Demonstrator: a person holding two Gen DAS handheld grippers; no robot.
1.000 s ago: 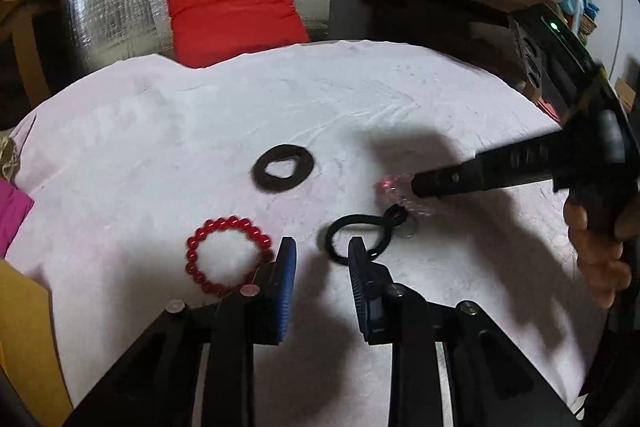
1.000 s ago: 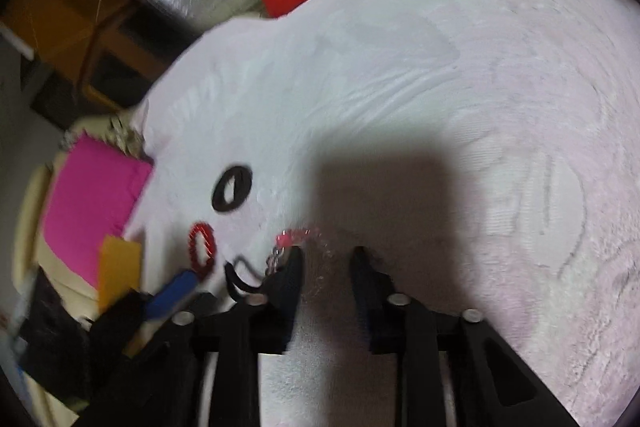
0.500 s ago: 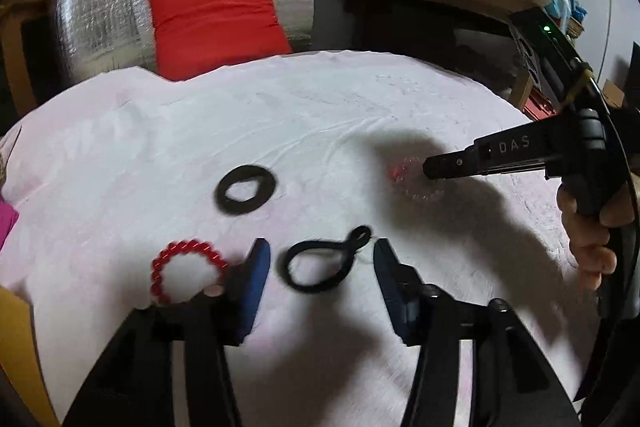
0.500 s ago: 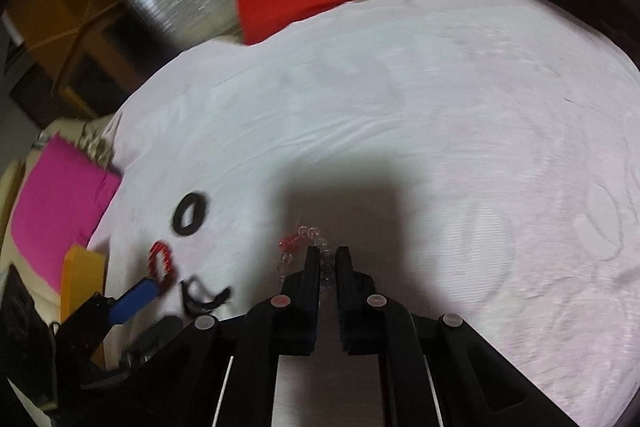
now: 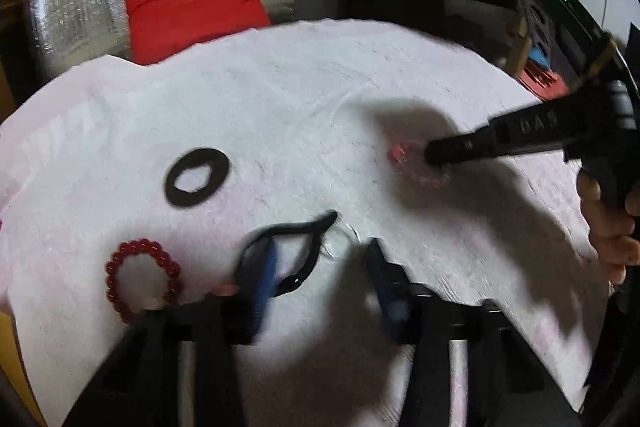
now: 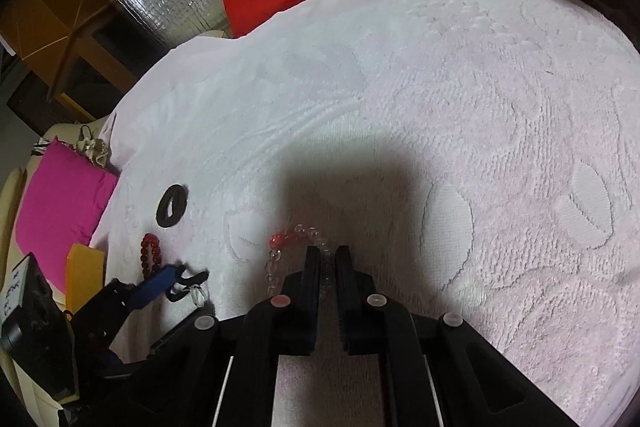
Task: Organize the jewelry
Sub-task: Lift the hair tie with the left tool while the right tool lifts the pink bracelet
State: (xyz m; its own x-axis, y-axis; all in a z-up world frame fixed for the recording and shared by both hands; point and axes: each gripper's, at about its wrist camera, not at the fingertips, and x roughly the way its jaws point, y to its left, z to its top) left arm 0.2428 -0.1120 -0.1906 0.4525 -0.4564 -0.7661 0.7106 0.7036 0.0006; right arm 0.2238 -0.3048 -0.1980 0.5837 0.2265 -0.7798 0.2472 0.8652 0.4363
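Jewelry lay spread on the pale towel (image 5: 280, 99); the black looped cord (image 5: 288, 251) sat at lower centre of the left wrist view, long axis running up-right, straddled by the left gripper (image 5: 320, 259), whose jaws were closing with one pad inside the loop, not yet pressing. In the right wrist view, the right gripper (image 6: 327, 255) was clenched on the clear-and-red bead bracelet (image 6: 296, 239) at lower centre. The red bead bracelet (image 5: 140, 279) and black ring (image 5: 196, 181) lay untouched at the left.

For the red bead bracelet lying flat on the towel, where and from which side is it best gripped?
Probably from above, one finger inside the ring and one outside, pinching a single stretch of beads. The red bead bracelet lies flat as an open loop on the towel, so there is no raised edge to take from the side. Its far arc looks freest; the left hand-held gripper crowds the near side.
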